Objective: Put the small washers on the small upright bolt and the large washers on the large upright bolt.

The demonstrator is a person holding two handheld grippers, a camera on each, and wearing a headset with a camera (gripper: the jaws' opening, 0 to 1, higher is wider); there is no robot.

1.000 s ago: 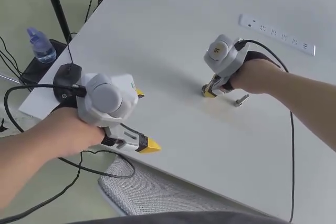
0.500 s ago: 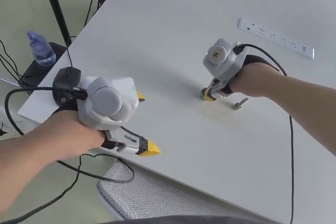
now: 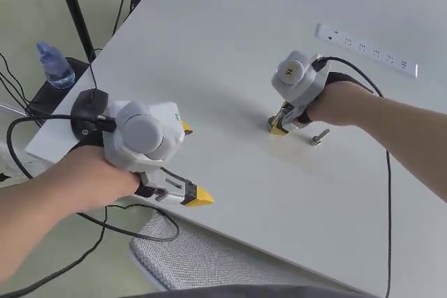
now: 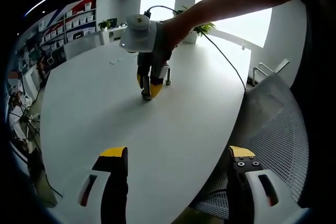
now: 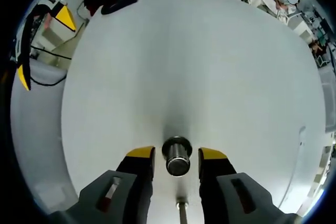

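Right fingers (image 5: 140,153) apart | bolt (image 5: 177,157) between them, seemingly untouched | left fingers (image 4: 113,161) apart

Left tool (image 4: 177,153) jaws wide; right tool (image 5: 177,155) jaws slightly apart.

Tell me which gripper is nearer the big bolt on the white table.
Right. The right gripper straddles the big bolt, one jaw on each side with slim gaps. The left gripper hangs open over the table's near edge, well away from it.

The small bolt (image 5: 180,210) runs off the bottom edge of the right gripper view.
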